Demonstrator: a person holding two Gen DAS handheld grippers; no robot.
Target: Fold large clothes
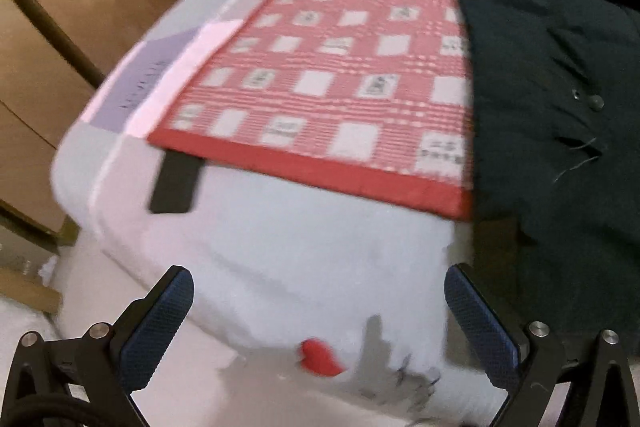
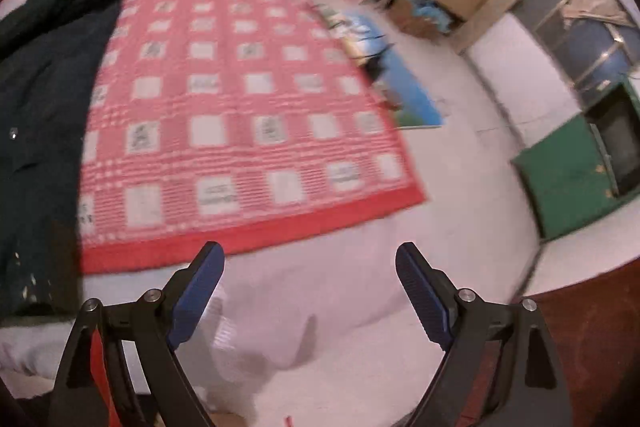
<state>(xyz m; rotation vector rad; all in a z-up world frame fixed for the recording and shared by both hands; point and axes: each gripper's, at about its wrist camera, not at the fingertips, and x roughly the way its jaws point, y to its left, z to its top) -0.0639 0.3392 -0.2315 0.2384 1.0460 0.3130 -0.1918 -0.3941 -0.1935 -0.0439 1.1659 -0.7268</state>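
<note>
The dark garment (image 1: 552, 75) lies spread on the bed (image 1: 132, 99), partly over the red checked mat (image 1: 340, 67), and one part hangs over the front edge. It looks like a coat, because small buttons show on it. The mat probably serves as a flat place for folding, so the coat lies beside and over it, ready to be handled.

The left tool (image 1: 318, 319) has its fingers wide apart and holds nothing; it hovers before the white front of the bed, near the hanging part of the garment. The right tool (image 2: 310, 287) is also wide apart and empty, above the white cover just in front of the mat's red border. In its view the garment lies well to the left.

Both views are blurred. I judge that no fold is begun yet.
</note>
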